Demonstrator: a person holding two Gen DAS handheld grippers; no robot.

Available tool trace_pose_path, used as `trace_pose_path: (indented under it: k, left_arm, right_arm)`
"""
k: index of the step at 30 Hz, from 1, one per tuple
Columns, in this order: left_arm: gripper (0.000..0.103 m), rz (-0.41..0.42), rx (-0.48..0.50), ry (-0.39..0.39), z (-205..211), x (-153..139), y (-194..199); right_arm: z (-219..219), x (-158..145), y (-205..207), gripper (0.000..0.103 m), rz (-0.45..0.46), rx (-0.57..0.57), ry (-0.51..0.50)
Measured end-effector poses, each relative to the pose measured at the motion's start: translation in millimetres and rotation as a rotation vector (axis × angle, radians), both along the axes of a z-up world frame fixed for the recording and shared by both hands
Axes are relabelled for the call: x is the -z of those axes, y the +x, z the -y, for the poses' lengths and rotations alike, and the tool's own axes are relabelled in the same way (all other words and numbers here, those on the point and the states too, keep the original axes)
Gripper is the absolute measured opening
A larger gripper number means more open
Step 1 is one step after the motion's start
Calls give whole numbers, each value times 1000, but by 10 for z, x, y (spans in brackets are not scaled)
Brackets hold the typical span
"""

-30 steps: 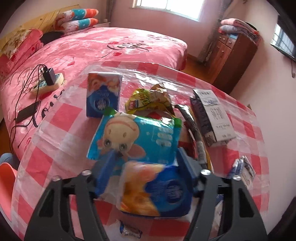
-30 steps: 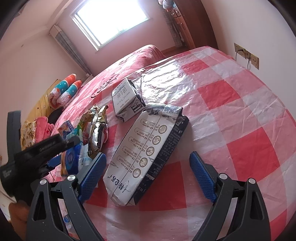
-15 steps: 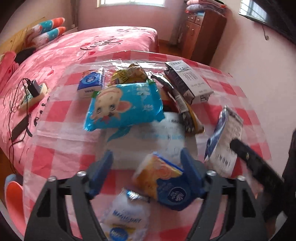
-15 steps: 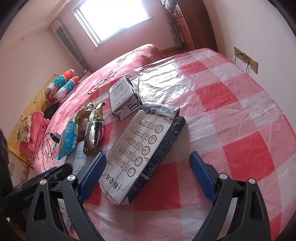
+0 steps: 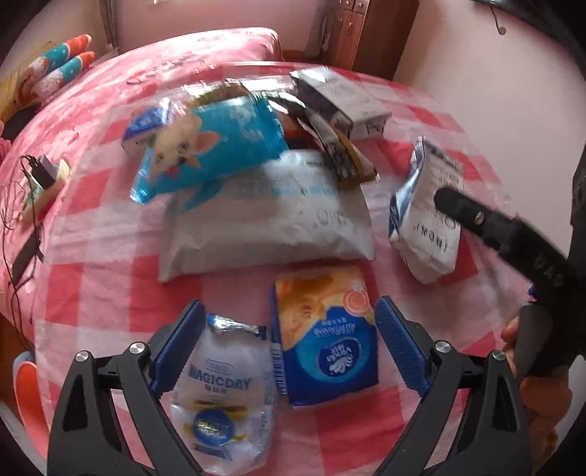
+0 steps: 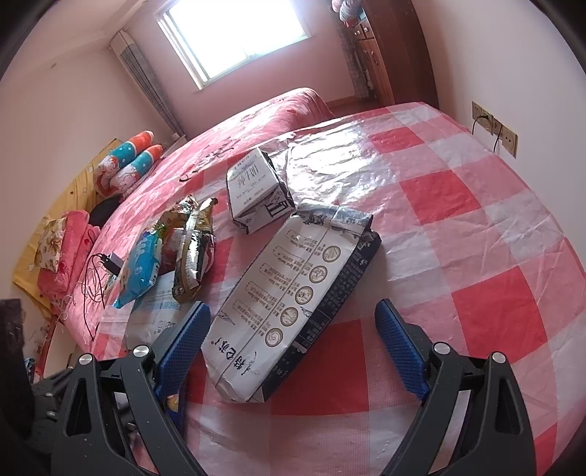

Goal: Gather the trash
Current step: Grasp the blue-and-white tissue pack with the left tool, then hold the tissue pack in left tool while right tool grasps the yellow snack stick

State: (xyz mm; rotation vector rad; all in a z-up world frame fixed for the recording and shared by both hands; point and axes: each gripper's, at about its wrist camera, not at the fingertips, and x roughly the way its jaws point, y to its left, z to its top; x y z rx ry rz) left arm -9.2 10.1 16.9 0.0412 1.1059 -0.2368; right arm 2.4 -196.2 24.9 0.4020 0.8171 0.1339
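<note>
Trash lies on a red-and-white checked table [image 5: 95, 293]. My left gripper [image 5: 289, 348] is open above a blue-and-orange tissue pack [image 5: 324, 333] and a clear MAGICDAY bag [image 5: 223, 395], both lying between its fingers. Beyond them lie a white mailer bag [image 5: 267, 212], a blue cartoon wrapper [image 5: 208, 146] and a grey carton [image 5: 340, 99]. My right gripper [image 6: 293, 344] is open around the near end of a long white-and-black bag [image 6: 293, 304], which also shows in the left wrist view [image 5: 428, 219].
A bed with a pink cover [image 6: 256, 117] stands behind the table. A charger and power strip with cables [image 5: 40, 179] lie at the table's left edge. A wooden cabinet [image 5: 362, 33] stands at the back. Wall sockets [image 6: 494, 128] sit at the right.
My left gripper has let go of the blue-and-orange tissue pack, opened and pulled back and up; the pack now lies on the table. The right gripper has barely moved.
</note>
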Motion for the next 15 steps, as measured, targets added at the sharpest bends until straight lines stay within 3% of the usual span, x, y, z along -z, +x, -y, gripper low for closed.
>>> trace_pose_path:
  k: [4,9,10,11,15]
  left_arm:
    - [93,32,-6,60,93,38,-49]
    - [75,71,-18,44,121,65,-120]
    - [70,85,-15,39,122,54,-141]
    - [58,95,-18,35,116,42,-156]
    - [50,95,-38,-21,17,21,-137]
  right_arm:
    - [26,-65,-41,90,24,-2,27]
    - [-22,-291,-56,90,85,-72,80]
    - [-41,-319,-35,85,86,-93,97]
    - [-72,-350,-7,82,87,-115,111]
    - [-267,-389,179,69,51,-194,118]
